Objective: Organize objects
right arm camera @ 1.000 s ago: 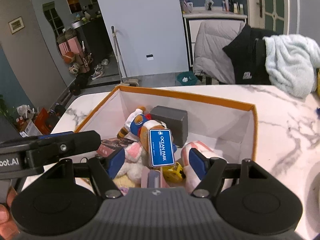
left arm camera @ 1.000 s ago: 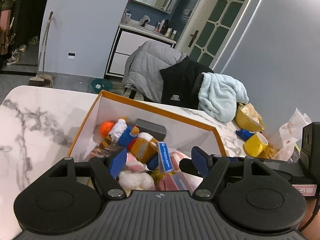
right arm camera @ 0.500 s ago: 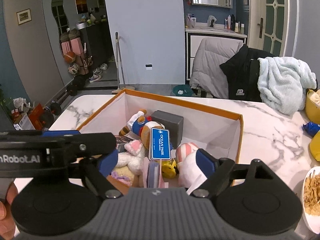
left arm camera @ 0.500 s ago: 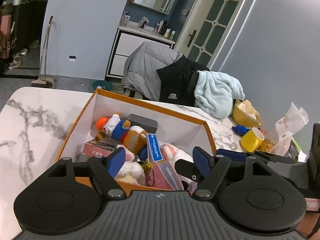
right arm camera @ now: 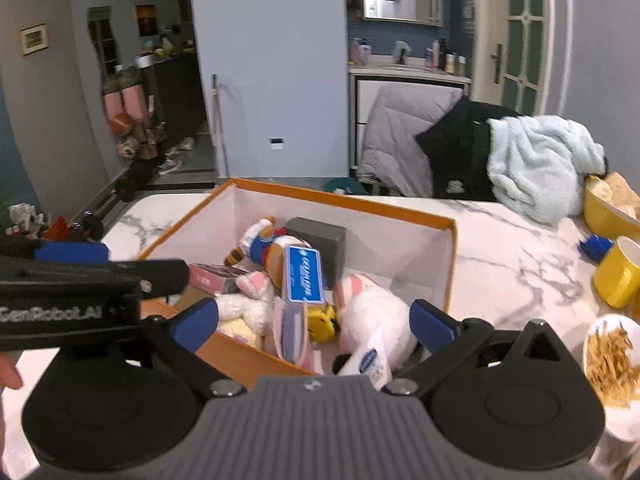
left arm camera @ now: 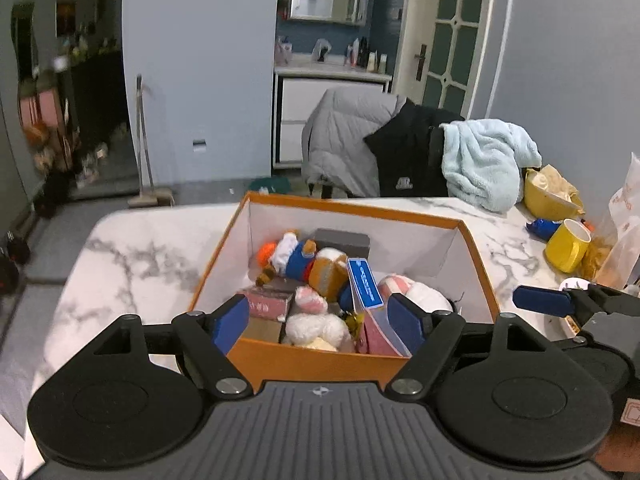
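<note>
Left wrist view: the left gripper (left arm camera: 316, 320) sits at the near wall of the orange box (left arm camera: 320, 354), fingers spread wide with nothing between them.
Right wrist view: the right gripper (right arm camera: 314, 320) is just as wide open and empty, at the box's near right corner.
Box spot: it's on the marble table (left arm camera: 132, 256), open top, white inside.
Box contents: pretty stuffed. There's a duck plush in blue (left arm camera: 292, 260), a grey block (left arm camera: 342, 240) against the far wall, a blue tag (right arm camera: 303, 276) standing upright in the middle, a pink box (left arm camera: 266, 304) on the left side, a small white-and-pink plush (right arm camera: 248, 300), and a bigger white plush (right arm camera: 372, 320) on the right side.
Table extras: yellow mug (right arm camera: 618, 272) and yellow bowl (right arm camera: 604, 216) well off to the right, plus a plate of fries (right arm camera: 610, 360) near the right gripper.
Behind the table: a chair with a grey jacket (left arm camera: 344, 140), a black jacket and a light blue fleece (left arm camera: 484, 160) draped over it.
</note>
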Motion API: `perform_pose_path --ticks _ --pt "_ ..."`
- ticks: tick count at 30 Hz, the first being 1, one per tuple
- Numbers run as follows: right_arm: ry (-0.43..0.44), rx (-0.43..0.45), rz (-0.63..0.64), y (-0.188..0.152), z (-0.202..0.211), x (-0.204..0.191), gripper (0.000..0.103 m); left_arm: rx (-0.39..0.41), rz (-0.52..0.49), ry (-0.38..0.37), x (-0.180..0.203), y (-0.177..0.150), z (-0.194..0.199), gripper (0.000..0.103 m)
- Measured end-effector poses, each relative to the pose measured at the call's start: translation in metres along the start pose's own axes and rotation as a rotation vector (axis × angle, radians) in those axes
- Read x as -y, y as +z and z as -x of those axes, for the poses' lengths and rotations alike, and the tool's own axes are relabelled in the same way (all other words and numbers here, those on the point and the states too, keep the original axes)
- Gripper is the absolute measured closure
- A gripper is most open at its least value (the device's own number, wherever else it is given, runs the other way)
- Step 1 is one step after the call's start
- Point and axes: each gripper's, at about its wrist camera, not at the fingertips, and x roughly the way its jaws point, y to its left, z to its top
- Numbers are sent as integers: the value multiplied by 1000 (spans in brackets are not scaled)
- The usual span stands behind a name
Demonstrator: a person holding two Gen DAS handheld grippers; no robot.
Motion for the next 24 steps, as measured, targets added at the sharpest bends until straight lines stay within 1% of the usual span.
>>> perform_pose_path --ticks 3,6,7,8,10,13,18,20,21,24 --pt "-35 4 -9 -3 4 1 1 2 8 -2 2 -4 1 9" --pt "-70 -6 5 -7 7 0 1 -53 23 -42 -2 -7 -5 8" --pt "-79 -11 13 -10 7 -1 1 -76 22 -49 -2 -8 -7 7" --pt "-92 -16 21 -12 7 -1 1 -94 21 -42 -3 -9 -10 4" --pt "-113 -34 27 -17 6 -2 1 -115 10 18 -4 -13 -14 3" --pt "-130 -65 14 -19 2 -3 1 -102 -3 75 -7 -19 -18 3" --pt "-137 -97 -4 -21 -1 -7 1 -113 -9 189 -11 -22 -21 3" --pt "-141 -114 -17 -21 1 -10 1 -121 0 205 -13 -20 -21 3" --pt "-146 -123 -22 -20 1 -11 1 -124 6 201 -14 -20 -20 3" --pt "-190 -152 -19 -15 3 -18 1 -130 20 192 -13 -18 -14 3"
